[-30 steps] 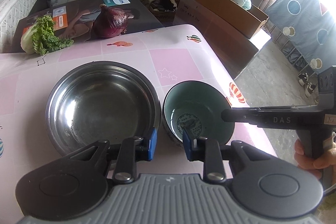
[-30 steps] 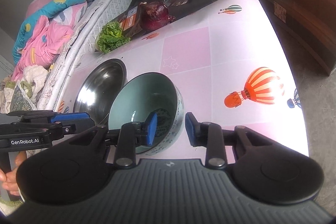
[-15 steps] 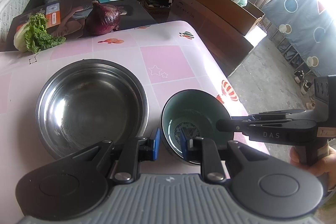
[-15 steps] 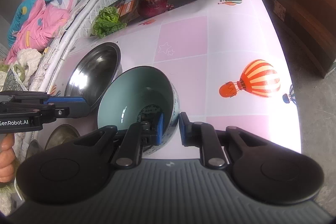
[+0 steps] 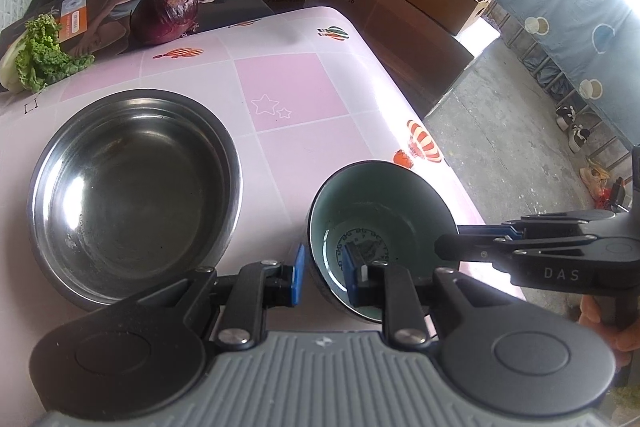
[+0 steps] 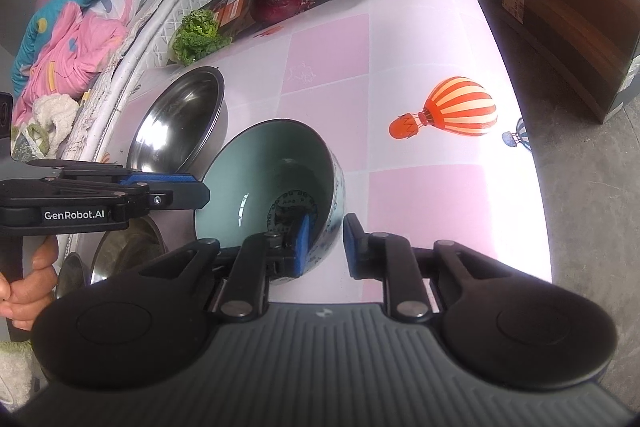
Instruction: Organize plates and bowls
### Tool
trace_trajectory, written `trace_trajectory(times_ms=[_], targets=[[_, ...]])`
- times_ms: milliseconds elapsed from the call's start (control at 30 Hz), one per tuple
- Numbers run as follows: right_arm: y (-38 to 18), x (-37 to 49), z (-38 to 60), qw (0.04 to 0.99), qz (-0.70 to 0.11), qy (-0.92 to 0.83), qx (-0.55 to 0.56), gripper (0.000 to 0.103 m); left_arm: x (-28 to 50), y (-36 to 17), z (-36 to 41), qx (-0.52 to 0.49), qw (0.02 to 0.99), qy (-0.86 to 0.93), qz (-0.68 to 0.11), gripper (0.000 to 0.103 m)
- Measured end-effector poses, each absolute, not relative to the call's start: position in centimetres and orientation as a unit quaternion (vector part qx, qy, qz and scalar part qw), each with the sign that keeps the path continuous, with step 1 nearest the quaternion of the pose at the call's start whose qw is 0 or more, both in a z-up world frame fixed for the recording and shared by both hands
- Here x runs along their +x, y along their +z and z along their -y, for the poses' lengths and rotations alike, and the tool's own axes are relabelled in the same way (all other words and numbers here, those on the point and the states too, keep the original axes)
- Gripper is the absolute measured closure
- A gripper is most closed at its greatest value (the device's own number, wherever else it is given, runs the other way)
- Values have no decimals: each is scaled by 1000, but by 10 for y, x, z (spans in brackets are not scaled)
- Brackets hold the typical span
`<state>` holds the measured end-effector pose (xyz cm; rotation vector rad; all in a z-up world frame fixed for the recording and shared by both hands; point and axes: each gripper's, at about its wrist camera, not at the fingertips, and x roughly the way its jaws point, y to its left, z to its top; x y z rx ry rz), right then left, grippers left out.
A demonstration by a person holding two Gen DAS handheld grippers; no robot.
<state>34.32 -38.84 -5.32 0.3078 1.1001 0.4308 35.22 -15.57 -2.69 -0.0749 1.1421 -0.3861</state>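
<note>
1. Left wrist view: left gripper (image 5: pixel 323 274) fingers clamp the near rim of the green bowl (image 5: pixel 384 211); steel bowl (image 5: pixel 132 187) sits left on the worktop (image 5: pixel 288 95).
2. Right wrist view: right gripper (image 6: pixel 325 246) fingers, their jaws just widened slightly, straddle the bowl's right wall; left gripper grips its left rim.

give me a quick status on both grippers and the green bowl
Left gripper and right gripper both clamped on green bowl, opposite rim sides. Steel bowl sits apart, left. Nothing in the way.
</note>
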Motion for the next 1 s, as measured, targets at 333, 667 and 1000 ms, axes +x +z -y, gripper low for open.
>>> trace_trajectory(times_ms=[333, 667, 1000], targets=[[-57, 341, 387, 815, -520, 204, 154, 84, 358, -38, 164, -17, 821, -172, -545, 89], [-54, 340, 394, 815, -521, 185, 172, 78, 355, -39, 165, -7, 818, -176, -548, 89], [-65, 343, 398, 801, -536, 181, 193, 70, 358, -42, 165, -12, 813, -176, -555, 89]])
